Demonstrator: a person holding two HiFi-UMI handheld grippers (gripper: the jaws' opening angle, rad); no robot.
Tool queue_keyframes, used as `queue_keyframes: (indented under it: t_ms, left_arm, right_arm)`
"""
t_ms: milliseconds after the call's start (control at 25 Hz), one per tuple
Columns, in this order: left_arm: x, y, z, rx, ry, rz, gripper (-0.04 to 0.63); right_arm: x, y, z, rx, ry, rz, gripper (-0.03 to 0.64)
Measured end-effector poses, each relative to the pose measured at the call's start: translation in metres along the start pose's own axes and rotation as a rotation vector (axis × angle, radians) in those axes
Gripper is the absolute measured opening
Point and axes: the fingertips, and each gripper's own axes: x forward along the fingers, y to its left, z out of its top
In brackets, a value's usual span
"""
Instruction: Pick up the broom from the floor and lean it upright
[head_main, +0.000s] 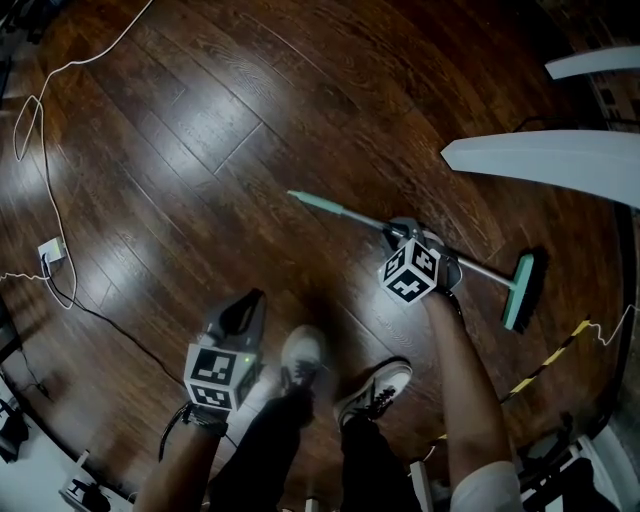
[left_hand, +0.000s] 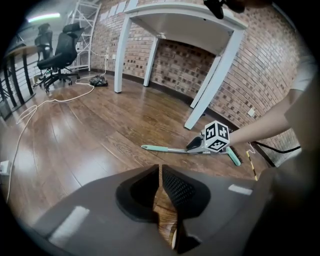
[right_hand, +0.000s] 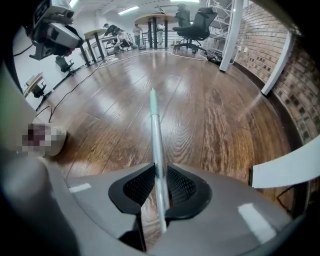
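Person is standing w/ both arms reaching downward, a tool in each hand. L tool (head_main: 247, 305) is hanging low by the person's L side, pointing steeply down & fwd. Its jaws are meeting at the tips w/ nothing between them. L forearm (head_main: 180, 470) is angling down behind it, a dark strap circling the wrist. R forearm (head_main: 465, 380), bare, is stretching farther ahead, w/ R tool (head_main: 403, 232) pointing almost straight down. Its jaws are standing slightly apart, straddling the broom handle (right_hand: 155, 125), which is lying against one pad w/ a slim gap at the other.
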Motion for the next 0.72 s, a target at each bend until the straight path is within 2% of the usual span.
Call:
queue_keyframes:
  t_ms: [360, 720]
  left_arm:
    - [0.005, -0.006, -0.011, -0.004, 0.019, -0.01, 0.021]
    - [0.006, -0.008, -0.012, 0.012, 0.019, -0.017, 0.021]
  right_arm:
    - [0.01, 0.005, 0.012, 0.013, -0.008, 0.063, 0.114]
    - [0.022, 0.006, 0.012, -0.071, 0.037, 0.052, 0.094]
